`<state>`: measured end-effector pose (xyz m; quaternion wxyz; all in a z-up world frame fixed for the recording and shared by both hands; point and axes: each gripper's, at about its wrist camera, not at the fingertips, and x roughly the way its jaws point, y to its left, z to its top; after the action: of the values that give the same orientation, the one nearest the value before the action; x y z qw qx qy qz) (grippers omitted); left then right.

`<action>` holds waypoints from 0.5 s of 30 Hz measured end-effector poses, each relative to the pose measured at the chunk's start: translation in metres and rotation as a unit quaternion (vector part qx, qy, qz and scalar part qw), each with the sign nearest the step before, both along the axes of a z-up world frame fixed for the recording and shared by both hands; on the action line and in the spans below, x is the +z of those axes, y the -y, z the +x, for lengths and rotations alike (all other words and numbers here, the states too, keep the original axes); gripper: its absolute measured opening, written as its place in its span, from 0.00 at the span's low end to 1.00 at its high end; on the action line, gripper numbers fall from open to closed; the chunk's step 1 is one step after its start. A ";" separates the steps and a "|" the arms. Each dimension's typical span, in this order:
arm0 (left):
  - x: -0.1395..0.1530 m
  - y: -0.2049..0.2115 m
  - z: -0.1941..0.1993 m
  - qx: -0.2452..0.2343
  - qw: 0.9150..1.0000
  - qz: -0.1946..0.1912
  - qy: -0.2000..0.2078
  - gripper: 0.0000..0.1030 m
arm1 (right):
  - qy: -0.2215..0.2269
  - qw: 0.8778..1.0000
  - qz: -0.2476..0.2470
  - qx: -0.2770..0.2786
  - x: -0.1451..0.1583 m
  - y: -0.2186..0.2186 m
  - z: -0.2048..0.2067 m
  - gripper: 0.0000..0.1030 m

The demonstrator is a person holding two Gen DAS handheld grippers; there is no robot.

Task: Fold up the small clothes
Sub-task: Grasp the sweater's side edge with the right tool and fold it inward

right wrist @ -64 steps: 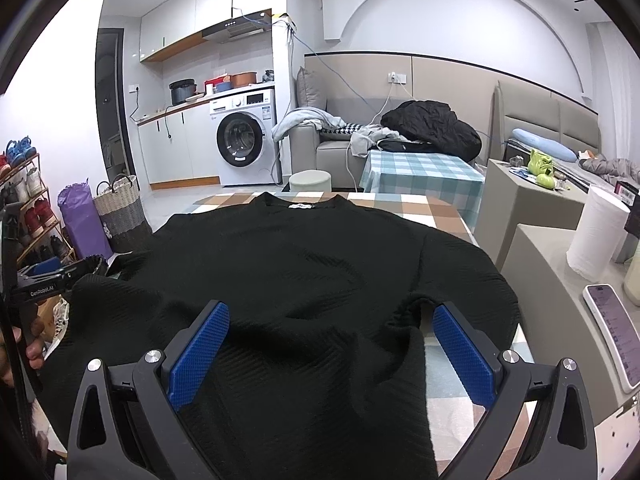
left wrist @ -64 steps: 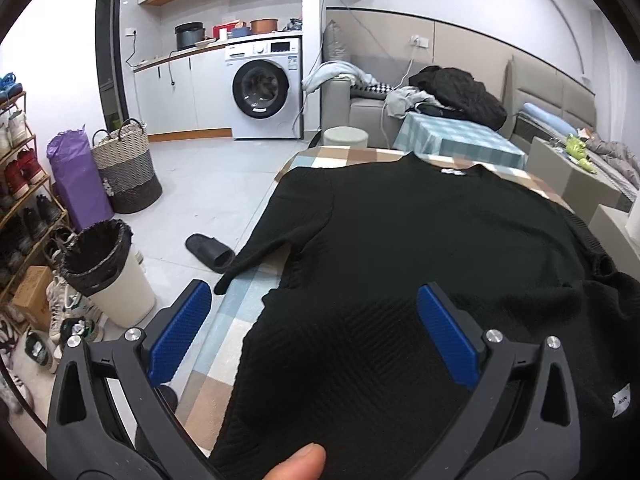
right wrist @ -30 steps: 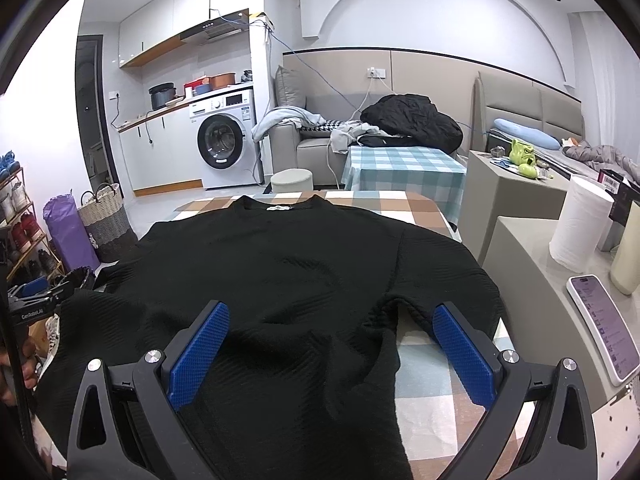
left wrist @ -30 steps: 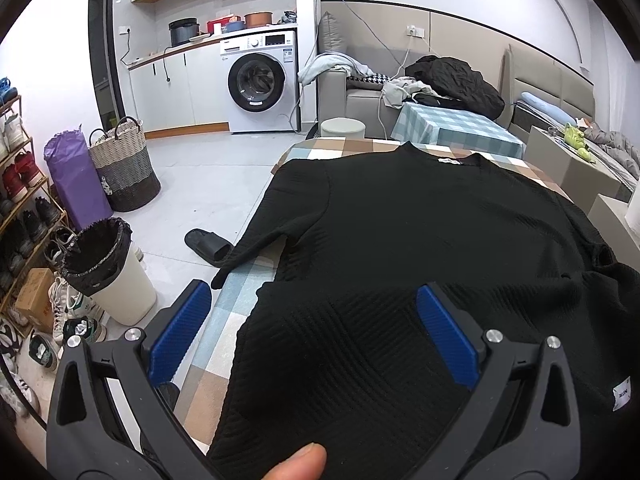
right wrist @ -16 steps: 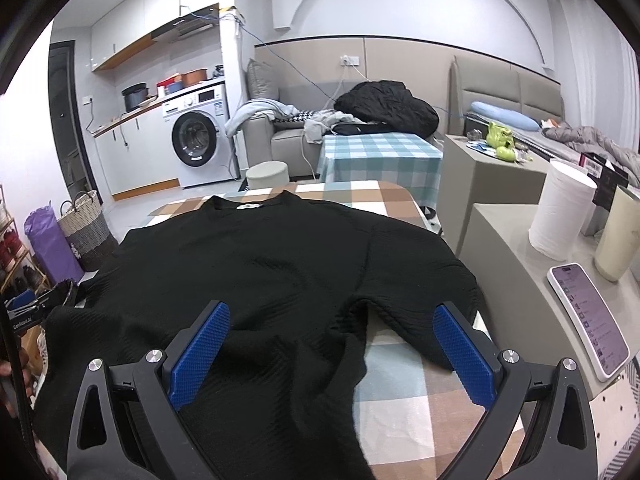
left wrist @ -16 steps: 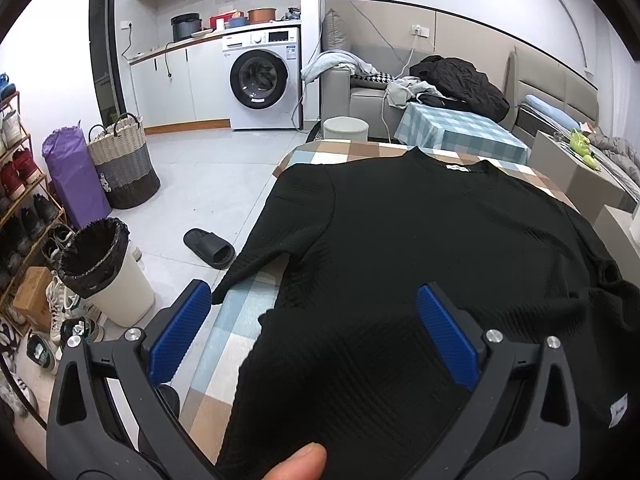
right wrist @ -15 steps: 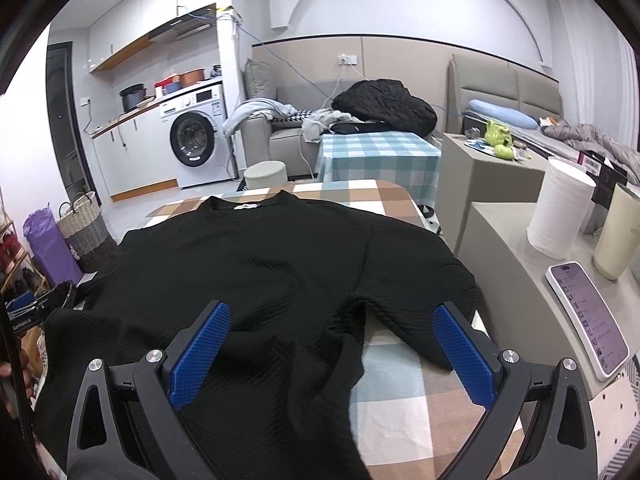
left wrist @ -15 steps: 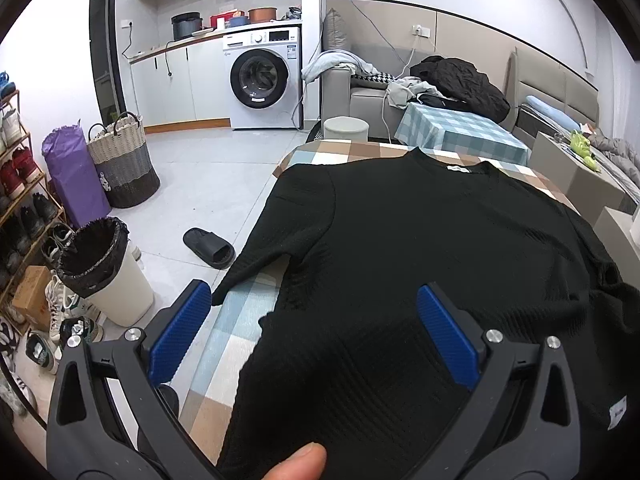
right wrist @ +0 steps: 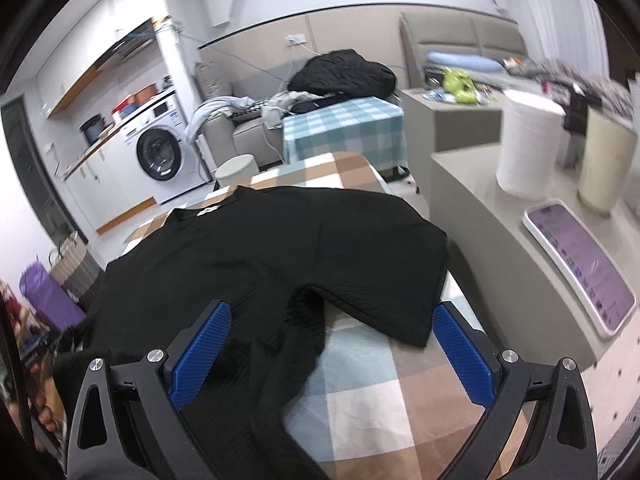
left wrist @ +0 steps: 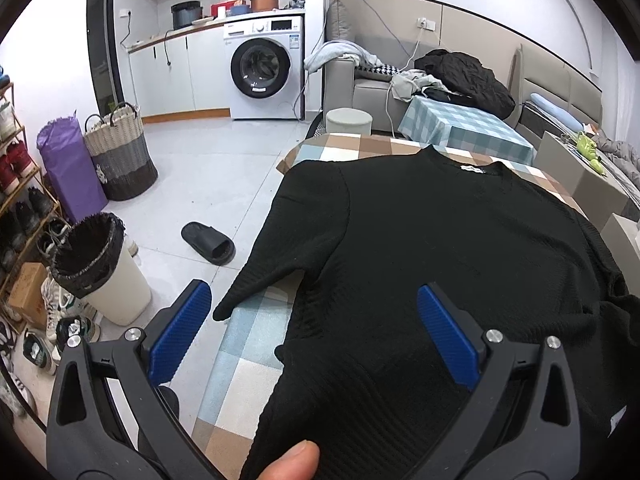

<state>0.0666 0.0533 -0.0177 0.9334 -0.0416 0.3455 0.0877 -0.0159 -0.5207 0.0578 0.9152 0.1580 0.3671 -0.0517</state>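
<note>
1. Two grippers in play, each with two blue-padded fingers. The left gripper [left wrist: 314,330] is spread wide and grips nothing, its right pad [left wrist: 448,336] sitting over the black sweater [left wrist: 432,248], its left pad out past the table edge.
2. Right gripper [right wrist: 332,354], same story: jaws wide apart, nothing between them clamped, left finger over the sweater's body, right finger beside the short sleeve [right wrist: 384,280].
3. One sweater [right wrist: 256,256], spread front-down-the-middle on the checked tablecloth [left wrist: 256,344], collar at the far end, one sleeve out to each side.
4. One thumb tip [left wrist: 290,462] pokes in at the bottom of the left view.
5. Further out: one washing machine [left wrist: 262,70], one black slipper [left wrist: 208,242] on the floor, one bin [left wrist: 100,266], one woven basket [left wrist: 120,152].
6. Right side: one white roll [right wrist: 528,144], one phone [right wrist: 580,268] on the grey counter.
</note>
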 end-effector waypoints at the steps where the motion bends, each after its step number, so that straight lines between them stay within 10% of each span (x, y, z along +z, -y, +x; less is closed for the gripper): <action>1: -0.001 -0.001 0.002 0.002 1.000 0.001 -0.002 0.99 | -0.005 1.000 0.011 -0.004 -0.003 0.006 0.001 1.00; 15: -0.008 -0.003 0.027 0.011 1.000 0.020 -0.020 0.99 | -0.074 0.994 0.081 -0.017 -0.044 0.036 0.028 0.91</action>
<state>0.0931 0.0561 -0.0261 0.9260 -0.0252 0.3614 0.1059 0.0125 -0.5564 0.0141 0.8687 0.2332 0.4343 -0.0490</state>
